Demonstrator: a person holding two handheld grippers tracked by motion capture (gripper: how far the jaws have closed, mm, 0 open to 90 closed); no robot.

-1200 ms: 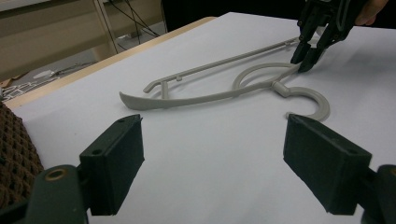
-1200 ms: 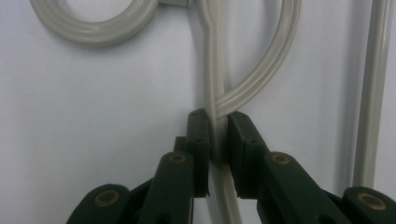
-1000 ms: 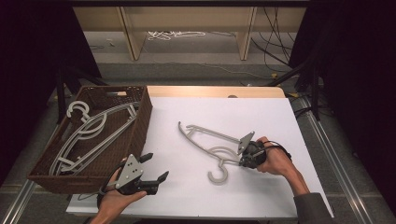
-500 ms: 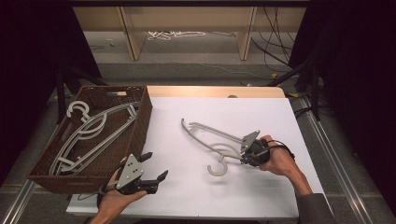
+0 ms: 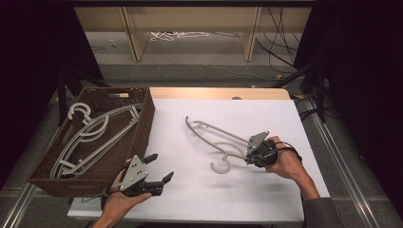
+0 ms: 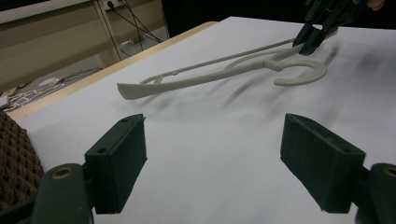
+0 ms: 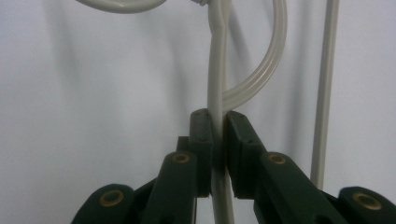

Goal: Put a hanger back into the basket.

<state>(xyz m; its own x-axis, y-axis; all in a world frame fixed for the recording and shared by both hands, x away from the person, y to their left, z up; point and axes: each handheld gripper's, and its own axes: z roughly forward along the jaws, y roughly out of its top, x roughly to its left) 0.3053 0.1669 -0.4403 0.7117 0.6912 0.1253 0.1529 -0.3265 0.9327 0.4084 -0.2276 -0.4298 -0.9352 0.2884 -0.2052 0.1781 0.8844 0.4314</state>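
Jaws, right: we see the right gripper [image 7: 218, 140] clamped on a thin arm of the grey hanger [image 5: 216, 138], both pads pressed flat against the plastic.
Jaws, left: our left gripper [image 5: 159, 168] stands wide apart with nothing between its pads, at the near left of the white table [image 5: 214, 199].
Change, hanger: since a second ago we find the hanger carried a little toward the far side and turned slightly; its hook [image 5: 221, 165] now sits higher over the white top than it did.
Change, right hand: the right hand [image 5: 284, 159] has shifted with it, a touch farther from the near edge.
Change, left side: we see the left hand [image 5: 116, 202] and its gripper where they were.
Hanger, position: right of the table's middle, its far tip [image 5: 187, 118] toward the centre; the shadow under the hook in the left gripper view suggests that end is off the surface.
Basket: the brown wicker basket [image 5: 142, 128] lies on the left, overhanging the table's left edge, with other grey hangers [image 5: 90, 137] inside.
Edges: the held hanger is well apart from the far wooden edge [image 5: 218, 92] and from the right edge.
Open room: we see bare white surface between basket wall and hanger, and along the near edge between our two hands.
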